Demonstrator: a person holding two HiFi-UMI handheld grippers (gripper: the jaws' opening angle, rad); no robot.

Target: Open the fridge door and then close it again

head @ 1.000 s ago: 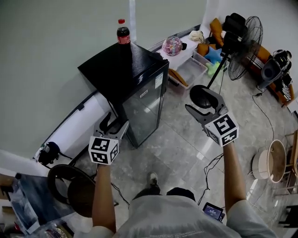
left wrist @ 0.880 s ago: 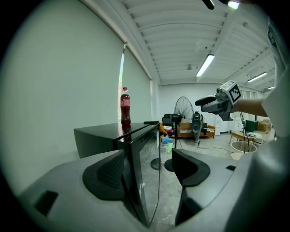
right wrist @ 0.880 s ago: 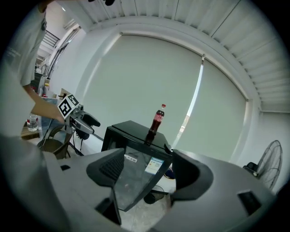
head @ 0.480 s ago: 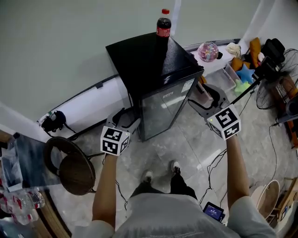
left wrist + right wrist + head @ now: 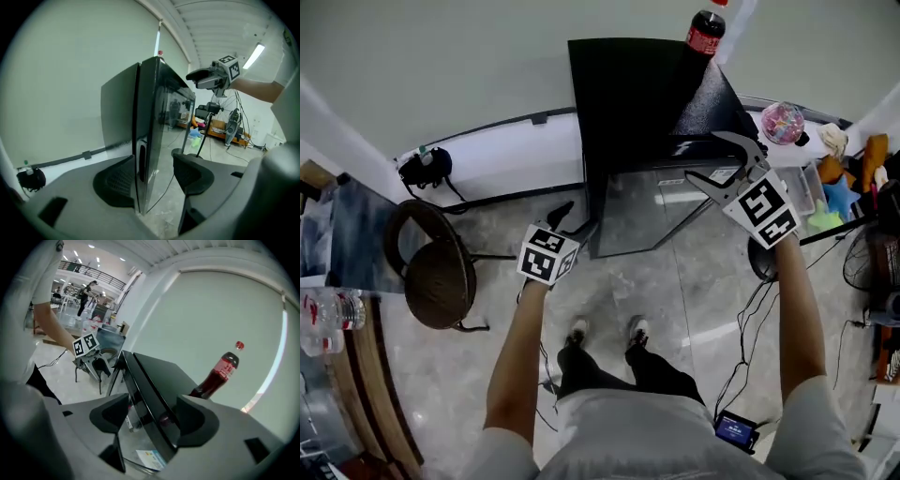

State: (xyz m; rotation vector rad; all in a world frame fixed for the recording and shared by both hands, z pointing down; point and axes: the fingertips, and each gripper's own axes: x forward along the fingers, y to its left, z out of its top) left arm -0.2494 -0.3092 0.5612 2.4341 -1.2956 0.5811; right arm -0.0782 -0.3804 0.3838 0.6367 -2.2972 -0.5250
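Observation:
A black mini fridge [image 5: 628,103] with a glass door [image 5: 647,211] stands against the wall, and the door looks shut. My left gripper [image 5: 575,219] is low at the door's left edge. In the left gripper view the jaws [image 5: 152,176] straddle that edge by the handle recess [image 5: 140,161]. They are closing, and the pads do not press on the edge. My right gripper [image 5: 712,159] is at the door's top right corner. It stands open [image 5: 147,416] with the fridge's top front edge between its jaws. A cola bottle [image 5: 705,33] stands on the fridge.
A round dark stool [image 5: 436,277] stands left of the fridge, beside a table [image 5: 337,234] with a water bottle [image 5: 328,309]. A plug block [image 5: 427,167] lies by the wall. Toys and boxes [image 5: 825,178] crowd the right, and cables [image 5: 750,319] run across the tiled floor.
Both grippers have come in to the fridge. The left one sank to the door's left edge, the right one swung left to the top right corner. The fridge now sits at top centre.

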